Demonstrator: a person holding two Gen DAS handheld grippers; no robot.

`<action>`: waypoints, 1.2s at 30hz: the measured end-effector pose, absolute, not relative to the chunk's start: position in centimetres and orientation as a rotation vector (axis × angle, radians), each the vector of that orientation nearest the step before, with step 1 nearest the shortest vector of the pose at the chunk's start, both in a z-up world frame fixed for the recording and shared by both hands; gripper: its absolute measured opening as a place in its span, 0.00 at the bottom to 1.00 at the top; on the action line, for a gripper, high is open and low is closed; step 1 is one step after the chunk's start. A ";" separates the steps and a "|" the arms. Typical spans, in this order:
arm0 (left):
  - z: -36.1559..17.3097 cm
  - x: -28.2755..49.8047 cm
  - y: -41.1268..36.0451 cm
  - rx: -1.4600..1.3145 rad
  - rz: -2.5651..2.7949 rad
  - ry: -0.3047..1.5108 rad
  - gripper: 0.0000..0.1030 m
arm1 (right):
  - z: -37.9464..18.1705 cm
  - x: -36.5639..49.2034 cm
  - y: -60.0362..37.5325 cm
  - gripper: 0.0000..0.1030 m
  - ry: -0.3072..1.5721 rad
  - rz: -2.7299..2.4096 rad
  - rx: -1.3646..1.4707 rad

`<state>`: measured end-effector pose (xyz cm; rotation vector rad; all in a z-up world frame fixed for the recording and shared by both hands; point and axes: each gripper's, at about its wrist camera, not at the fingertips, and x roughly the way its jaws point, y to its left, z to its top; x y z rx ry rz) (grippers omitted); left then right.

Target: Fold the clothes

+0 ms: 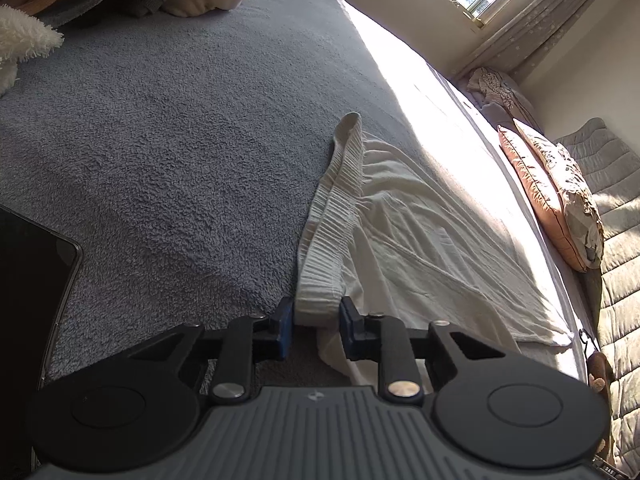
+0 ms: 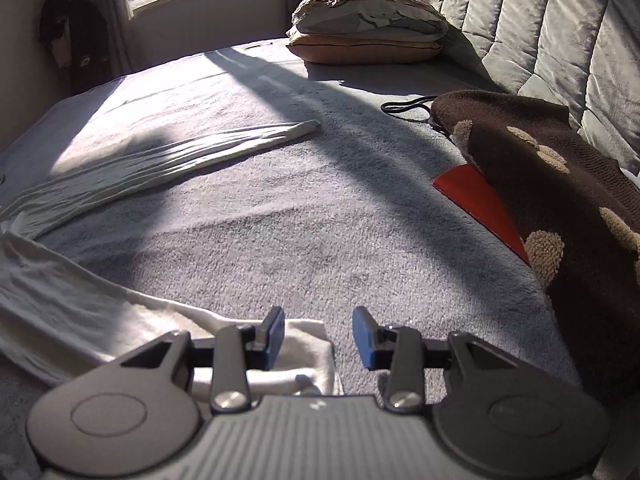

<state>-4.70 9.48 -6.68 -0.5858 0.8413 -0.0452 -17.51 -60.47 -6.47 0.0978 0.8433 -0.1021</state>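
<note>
Pants (image 1: 400, 224) lie spread on the bed (image 1: 168, 148), waistband end between the left gripper (image 1: 316, 320) tips. Pillows (image 2: 368, 28) are stacked at the head, a sweater (image 2: 560, 200) along the right edge.

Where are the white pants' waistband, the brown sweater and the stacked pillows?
waistband (image 1: 332, 216), left wrist view, ribbed elastic band.
brown sweater (image 2: 560, 184), right wrist view, knit body.
stacked pillows (image 2: 368, 28), right wrist view, upper pillow's side.

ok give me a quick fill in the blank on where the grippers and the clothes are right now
1. The left gripper has the waistband of the white ____ between its fingers.
2. The right gripper is ____, holding nothing.
3. The brown sweater partly covers a ____ sheet.
4. The two stacked pillows lie below the ____.

Missing words: trousers; open; red; window
</note>
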 end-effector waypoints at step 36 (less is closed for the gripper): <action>-5.0 -6.5 12.0 -0.569 0.010 0.792 0.23 | -7.3 -25.1 -61.1 0.41 0.861 -0.191 0.263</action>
